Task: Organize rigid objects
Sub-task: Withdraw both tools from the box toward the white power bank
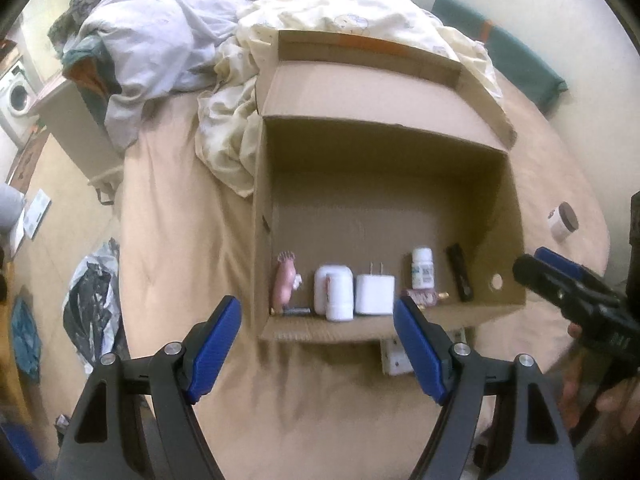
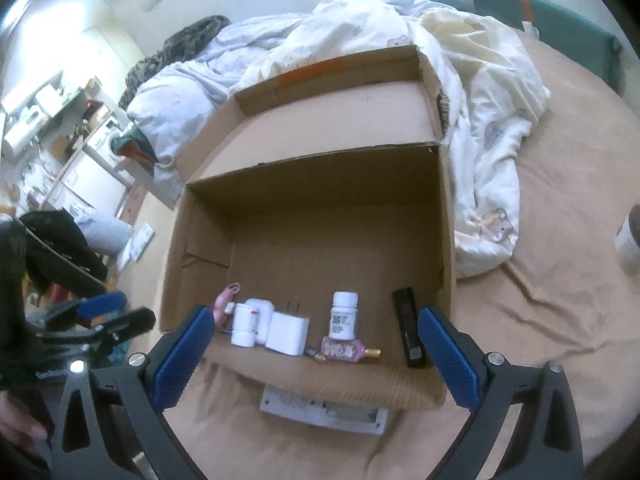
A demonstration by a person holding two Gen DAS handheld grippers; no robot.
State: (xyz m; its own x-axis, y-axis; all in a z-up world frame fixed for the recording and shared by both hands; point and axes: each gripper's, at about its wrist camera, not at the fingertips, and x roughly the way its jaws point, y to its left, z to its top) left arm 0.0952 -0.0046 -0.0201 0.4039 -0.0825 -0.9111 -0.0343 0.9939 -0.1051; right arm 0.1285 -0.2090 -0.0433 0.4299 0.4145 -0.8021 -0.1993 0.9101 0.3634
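An open cardboard box (image 1: 516, 216) (image 2: 176, 248) stands on the bed. Along its near wall is a row: a pink figure (image 1: 285, 280) (image 2: 224, 300), white containers (image 1: 334, 290) (image 2: 250, 320), a white charger (image 1: 374, 294) (image 2: 288, 334), a white pill bottle (image 1: 422, 270) (image 2: 344, 316), a pink perfume bottle (image 2: 344, 350) and a black stick (image 1: 460, 276) (image 2: 408, 328). My left gripper (image 1: 317, 305) (image 2: 132, 308) hovers open and empty above the box's near edge. Over the same edge, further right, my right gripper (image 2: 315, 314) (image 1: 534, 262) is open and empty too.
A white jar with a brown lid (image 1: 562, 222) (image 2: 628, 240) sits on the tan sheet right of the box. A flat white packet (image 1: 394, 356) (image 2: 324, 410) pokes out under the box's near edge. A crumpled duvet (image 1: 224, 128) (image 2: 480, 128) lies behind the box. A black bag (image 1: 92, 300) is on the floor.
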